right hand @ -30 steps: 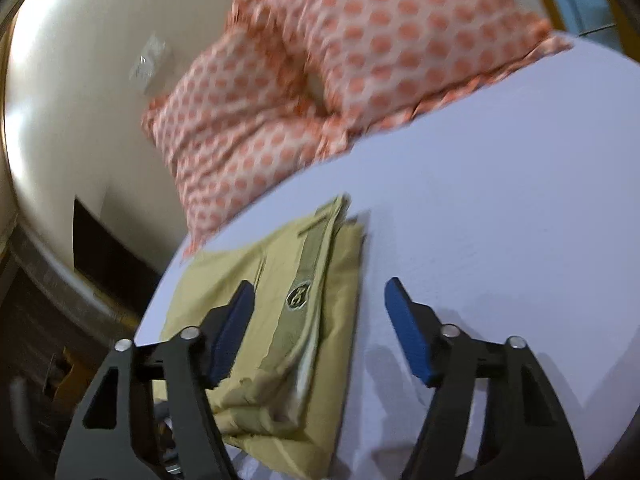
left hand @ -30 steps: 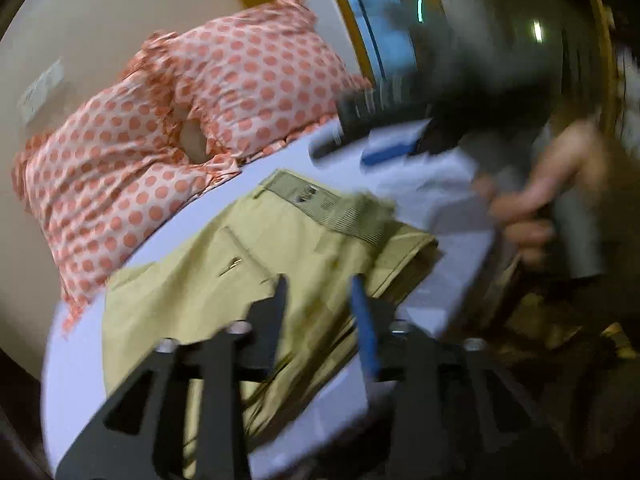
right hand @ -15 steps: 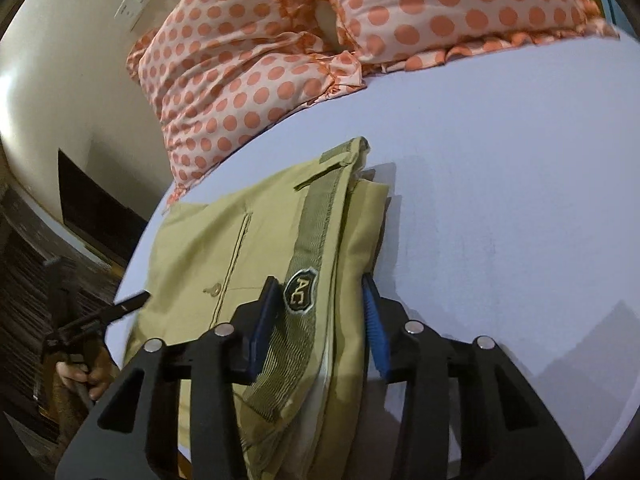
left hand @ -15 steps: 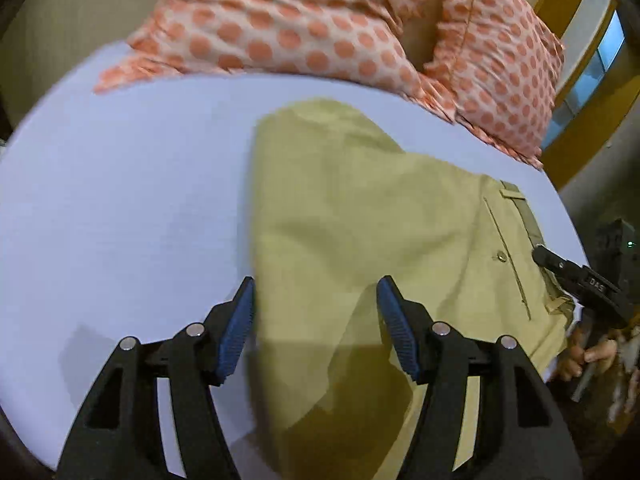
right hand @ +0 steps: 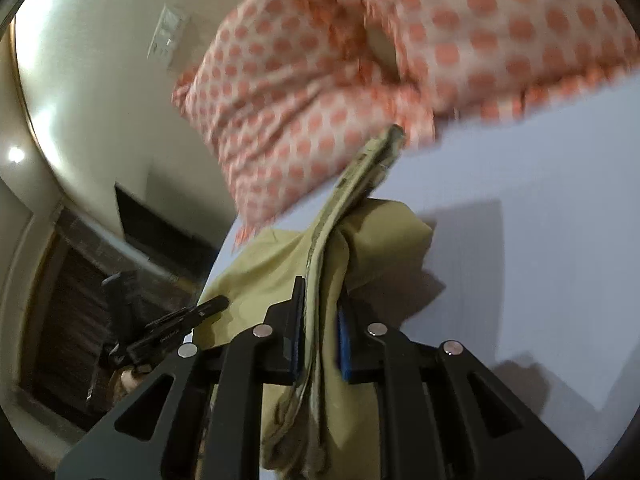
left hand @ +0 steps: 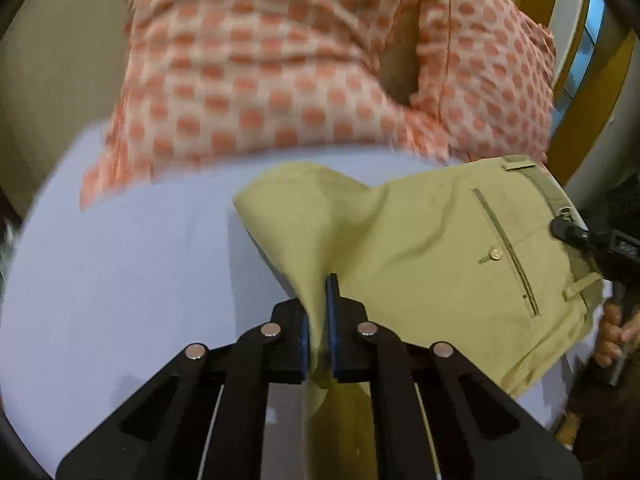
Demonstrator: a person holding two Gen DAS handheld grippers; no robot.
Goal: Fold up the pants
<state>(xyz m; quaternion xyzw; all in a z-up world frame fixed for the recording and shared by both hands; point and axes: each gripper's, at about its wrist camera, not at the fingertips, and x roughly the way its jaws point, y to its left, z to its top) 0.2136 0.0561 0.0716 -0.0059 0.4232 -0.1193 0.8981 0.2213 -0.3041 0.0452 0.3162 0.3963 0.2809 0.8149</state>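
The left gripper (left hand: 318, 320) has its fingers (left hand: 332, 292) clenched on a fold of the khaki pants (left hand: 440, 248), the cloth rising into a peak between the blue pads and hanging in a narrow strip below them at 6 o'clock. From that peak the pants spread toward 3 o'clock across the pale lavender bed sheet (left hand: 132, 264), with the buttoned back pocket (left hand: 506, 256) facing up and the waistband (left hand: 548, 188) running along the far right edge. At 3 o'clock in the left wrist view the right gripper (left hand: 576, 236) reaches in over the waistband, with the person's hand (left hand: 612, 336) below it, at 4 o'clock.

In the right wrist view the right gripper (right hand: 320, 320) has its fingers (right hand: 344, 336) pinched on the stacked waistband layers of the pants (right hand: 332, 232); the band stands on edge and stretches up toward 12 o'clock, its far end lifted off the sheet. Loose folds hang on both sides of it and below the pads. The left gripper (right hand: 188, 316) shows at 9 o'clock, its tip at the cloth edge.

Two orange polka-dot pillows (left hand: 280, 60) lie against the wall at 12 o'clock, just beyond the pants, blurred in both views. A wall switch plate (right hand: 168, 36) sits at 11 o'clock in the right wrist view.
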